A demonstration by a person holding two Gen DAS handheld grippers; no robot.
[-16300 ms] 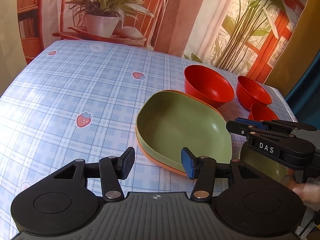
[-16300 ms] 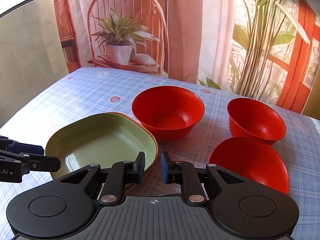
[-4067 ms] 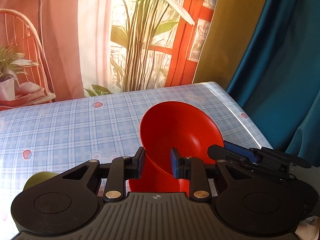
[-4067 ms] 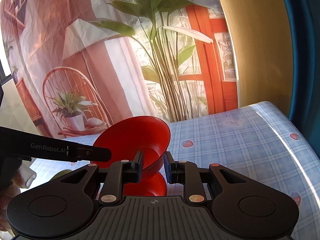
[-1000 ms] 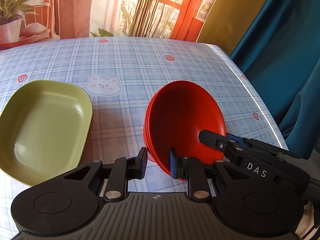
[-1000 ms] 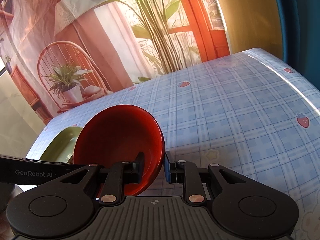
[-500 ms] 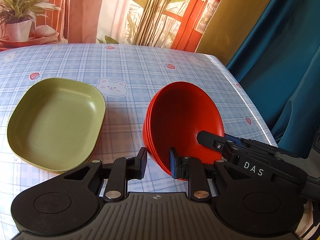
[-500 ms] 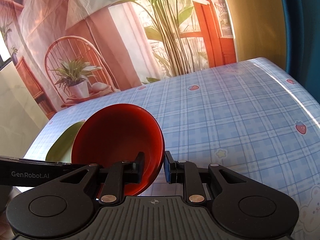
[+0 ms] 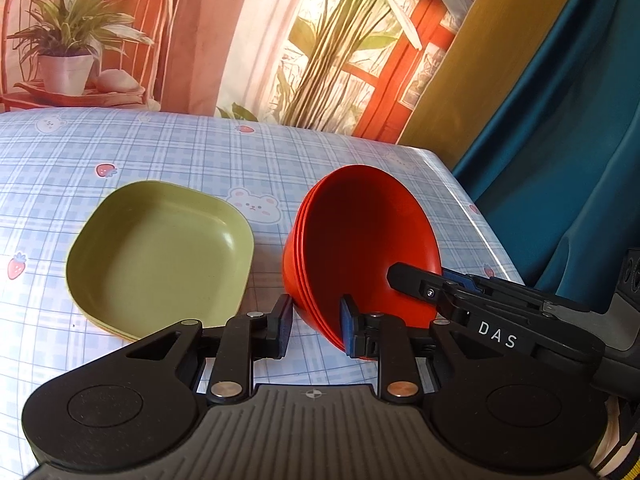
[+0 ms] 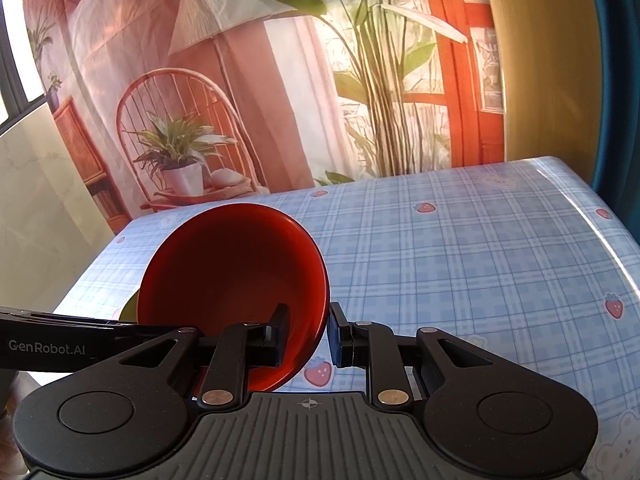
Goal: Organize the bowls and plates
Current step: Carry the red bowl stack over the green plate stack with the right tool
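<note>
A stack of three nested red bowls is held tilted above the table, its opening turned toward me. My left gripper is shut on the stack's near rim. My right gripper is shut on the rim at the other side, and the same red bowl stack fills its view. The right gripper's fingers reach in from the right in the left wrist view. A green plate sits on an orange plate left of the bowls; a sliver of the green plate shows behind the stack.
The table has a blue checked cloth with strawberry and bear prints. Its right edge drops off beside a teal curtain. A printed backdrop with a chair and plant stands behind the table.
Both grippers have kept their hold on the bowl stack. The left wrist view has pulled back and tipped up a little, so the plates sit nearer the middle.
</note>
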